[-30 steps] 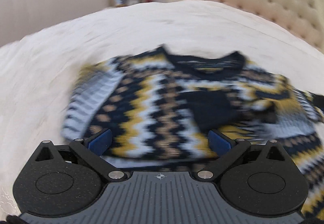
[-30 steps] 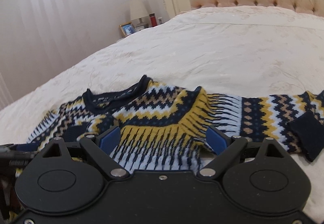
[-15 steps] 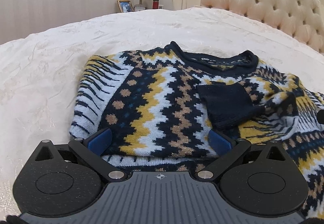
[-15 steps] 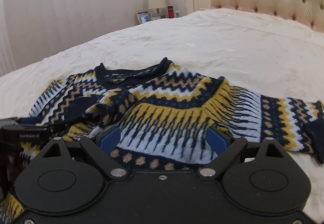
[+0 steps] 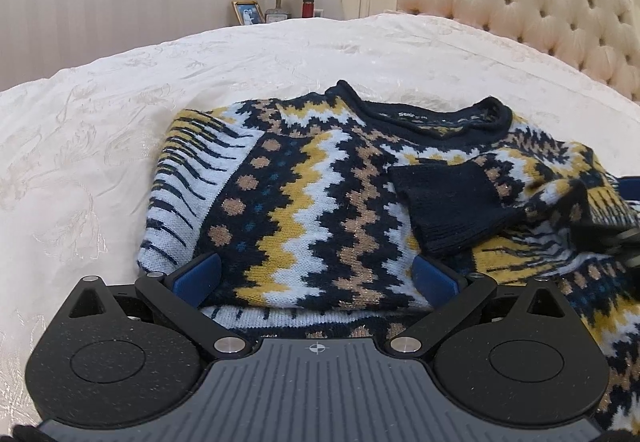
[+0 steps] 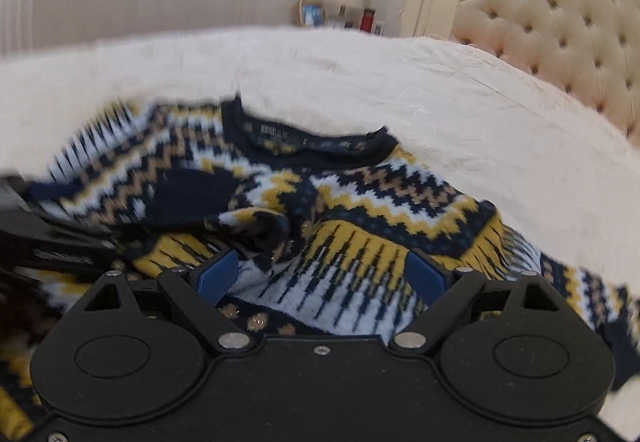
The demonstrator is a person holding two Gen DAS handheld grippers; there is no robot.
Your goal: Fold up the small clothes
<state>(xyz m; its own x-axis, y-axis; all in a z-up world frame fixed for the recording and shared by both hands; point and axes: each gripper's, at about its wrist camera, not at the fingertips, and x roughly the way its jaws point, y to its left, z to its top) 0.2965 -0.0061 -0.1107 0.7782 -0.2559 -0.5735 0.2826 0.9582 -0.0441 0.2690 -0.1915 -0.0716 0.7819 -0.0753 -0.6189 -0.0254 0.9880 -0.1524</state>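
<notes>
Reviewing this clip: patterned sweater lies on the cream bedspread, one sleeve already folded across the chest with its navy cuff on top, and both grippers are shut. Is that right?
Not quite: both grippers are open. The left wrist view shows the left gripper with its blue pads wide apart over the sweater; the right wrist view shows the same for the right gripper. The rest stands: sleeve folded across the chest, navy cuff on top, cream bedspread beneath.

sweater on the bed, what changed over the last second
Both views closed in on the sweater; the right gripper swung left, so the outstretched right sleeve slid out of frame. Unchanged: the left sleeve's navy cuff lies folded across the chest, and the left gripper and right gripper are open, holding nothing.
</notes>
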